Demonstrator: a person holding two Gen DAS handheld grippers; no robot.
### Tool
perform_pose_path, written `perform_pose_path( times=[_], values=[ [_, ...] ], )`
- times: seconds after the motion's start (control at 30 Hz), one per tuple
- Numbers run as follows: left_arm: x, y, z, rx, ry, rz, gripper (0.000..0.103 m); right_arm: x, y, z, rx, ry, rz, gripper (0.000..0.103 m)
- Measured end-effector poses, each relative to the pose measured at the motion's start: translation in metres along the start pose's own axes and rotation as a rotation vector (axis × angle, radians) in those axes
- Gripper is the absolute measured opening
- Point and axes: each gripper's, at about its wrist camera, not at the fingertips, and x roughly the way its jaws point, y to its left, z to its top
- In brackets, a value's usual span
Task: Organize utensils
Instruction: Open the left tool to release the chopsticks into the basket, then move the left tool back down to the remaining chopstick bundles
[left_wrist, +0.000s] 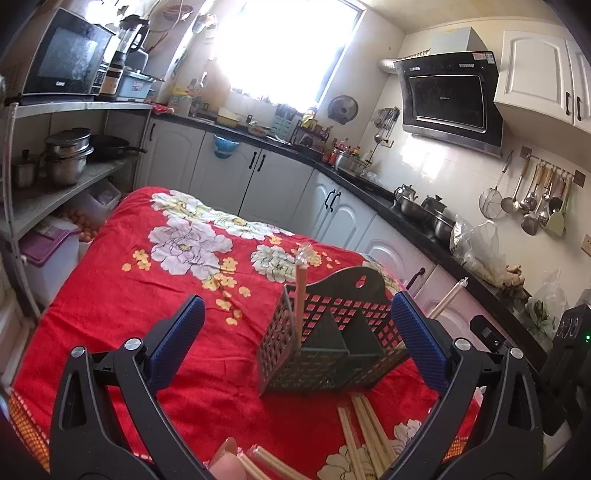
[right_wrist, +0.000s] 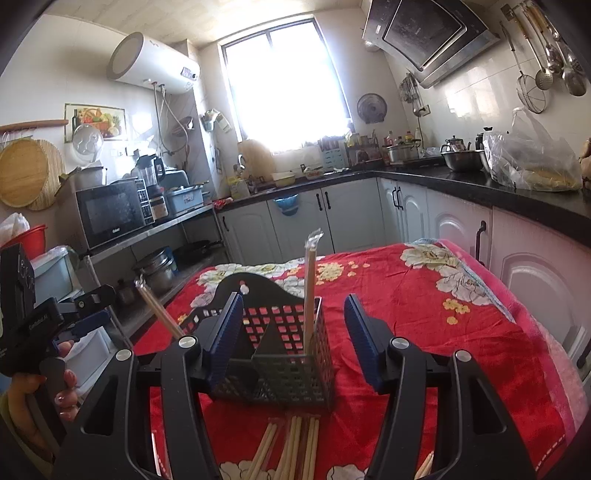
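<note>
A dark perforated utensil caddy (left_wrist: 328, 332) (right_wrist: 284, 354) with dividers stands on the red floral cloth. One wrapped chopstick pair (left_wrist: 300, 295) (right_wrist: 310, 295) stands upright in a compartment; another (left_wrist: 445, 299) (right_wrist: 159, 314) leans at the caddy's other side. Several loose wrapped chopstick pairs (left_wrist: 364, 432) (right_wrist: 295, 446) lie on the cloth in front of the caddy. My left gripper (left_wrist: 295, 332) is open and empty, its fingers either side of the caddy. My right gripper (right_wrist: 291, 332) is open and empty, just before the caddy. The left gripper (right_wrist: 55, 328) also shows in the right wrist view.
The table with the red cloth (left_wrist: 147, 280) (right_wrist: 443, 325) stands between a shelf rack with pots and a microwave (left_wrist: 66, 55) and a black counter (right_wrist: 480, 184) with white cabinets. Ladles hang on the wall (left_wrist: 532, 199).
</note>
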Motion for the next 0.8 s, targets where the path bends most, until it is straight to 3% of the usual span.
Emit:
perform_pose_path(
  times=[0.8],
  values=[
    [-0.016,0.013,-0.040,0.004,0.060,0.026,0.093,-0.009,0.023,-0.037,-0.106,0.115,0.001,0.055]
  ],
)
